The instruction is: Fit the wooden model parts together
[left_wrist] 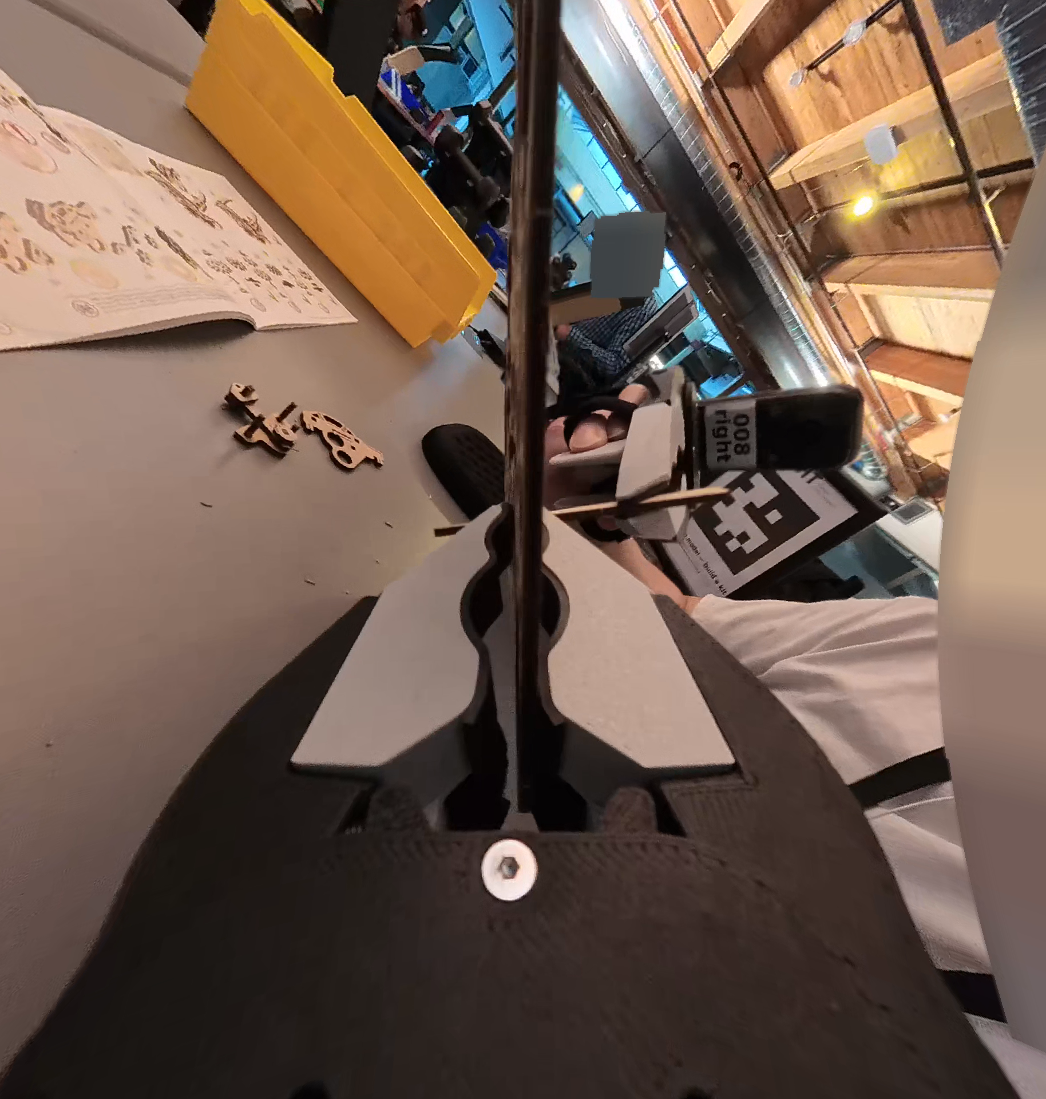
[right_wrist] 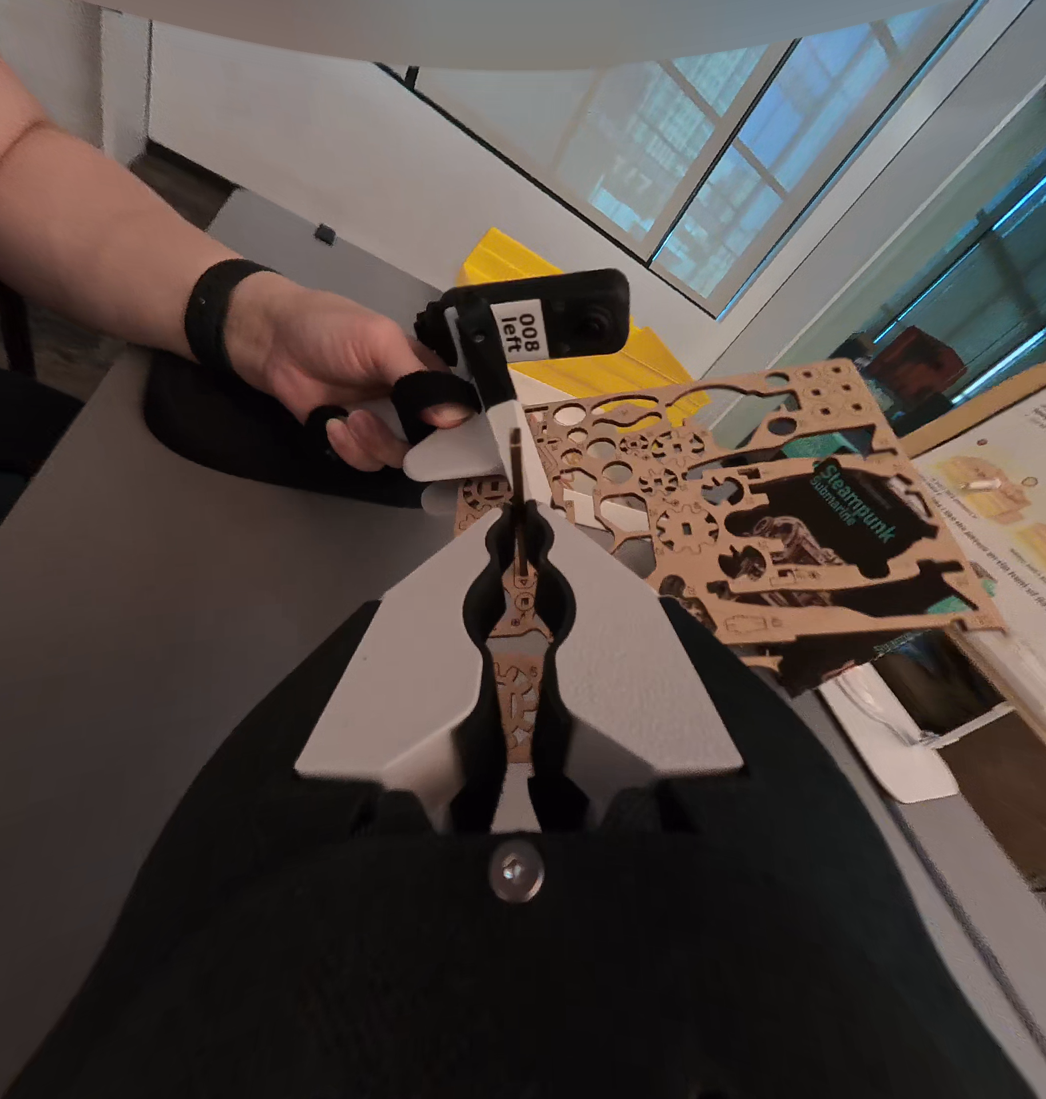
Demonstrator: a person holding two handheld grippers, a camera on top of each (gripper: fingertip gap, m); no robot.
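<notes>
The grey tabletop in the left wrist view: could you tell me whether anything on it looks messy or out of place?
Yes, mildly. Small dark wood slivers lie scattered over the grey tabletop, near the loose tan laser-cut wooden pieces. They look like punch-out debris rather than damage. The open instruction booklet lies flat.

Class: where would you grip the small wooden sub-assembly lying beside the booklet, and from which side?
Probably from above, pinching the wooden sub-assembly by its upstanding cross-piece. The rest of it lies flat on the table, offering little edge to grip.
</notes>
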